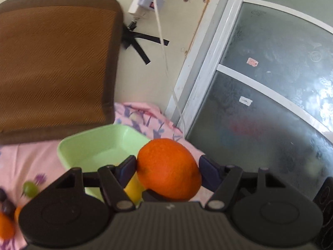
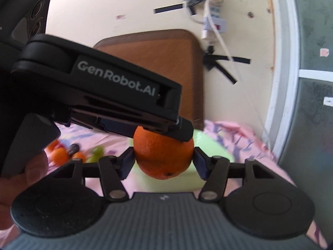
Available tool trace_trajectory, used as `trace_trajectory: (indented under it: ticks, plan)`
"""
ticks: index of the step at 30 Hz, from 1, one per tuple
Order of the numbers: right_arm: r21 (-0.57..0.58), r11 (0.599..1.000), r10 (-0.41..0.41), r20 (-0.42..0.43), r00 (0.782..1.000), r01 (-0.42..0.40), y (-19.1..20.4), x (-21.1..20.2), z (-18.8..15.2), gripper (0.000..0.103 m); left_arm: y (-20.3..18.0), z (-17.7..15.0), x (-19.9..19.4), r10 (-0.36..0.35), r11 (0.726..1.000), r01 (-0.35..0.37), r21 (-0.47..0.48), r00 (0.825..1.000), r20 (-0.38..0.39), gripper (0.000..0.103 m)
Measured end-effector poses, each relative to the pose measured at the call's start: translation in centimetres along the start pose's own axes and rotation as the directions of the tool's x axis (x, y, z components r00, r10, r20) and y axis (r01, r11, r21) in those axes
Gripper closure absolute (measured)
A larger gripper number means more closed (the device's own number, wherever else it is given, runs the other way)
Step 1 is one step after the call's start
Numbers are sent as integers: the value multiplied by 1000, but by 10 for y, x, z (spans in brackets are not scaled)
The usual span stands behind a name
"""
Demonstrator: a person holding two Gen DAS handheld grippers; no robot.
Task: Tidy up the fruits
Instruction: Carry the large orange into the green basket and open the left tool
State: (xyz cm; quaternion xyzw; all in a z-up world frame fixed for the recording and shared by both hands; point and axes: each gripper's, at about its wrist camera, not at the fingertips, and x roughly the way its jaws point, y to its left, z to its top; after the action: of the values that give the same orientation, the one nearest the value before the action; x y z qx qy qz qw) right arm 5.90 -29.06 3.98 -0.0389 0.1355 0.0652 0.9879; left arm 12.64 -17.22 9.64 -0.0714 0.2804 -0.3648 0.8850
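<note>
Over the bed's far edge, both tools grip one orange; next, lower it into the green tray.

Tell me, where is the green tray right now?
The green tray sits on the pink flowered cloth, left of center in the left wrist view, just behind the orange and below the brown mat.
</note>
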Motion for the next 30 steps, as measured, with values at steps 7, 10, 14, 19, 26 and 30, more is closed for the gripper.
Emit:
trace_trajectory:
  ticks: [7,10,14,19,26,30]
  plan:
    - [-2,1000,-25,-44,999,25,-36,46,0,40,15,11,65,13,998,-17,-55,998,-67,36]
    - [-6,1000,-18,-69,997,18,-42,58,-6,40,19,9,77,29,997,-34,-64,996,-78,36]
    - [26,1000,-4,-96,995,6,-46,66,-10,39,24,8,87,34,996,-43,-83,994,-105,37]
    - [7,1000,-28,-58,998,28,-47,62,-12,30,18,9,73,5,997,-11,-77,997,-73,37]
    - [65,997,-35,66,997,30,-44,27,-8,31,35,14,-51,48,998,-40,-58,987,152,37]
    - [97,995,-1,129,992,-12,-27,0,-1,39,65,-5,-124,236,972,-231,-49,946,221,37]
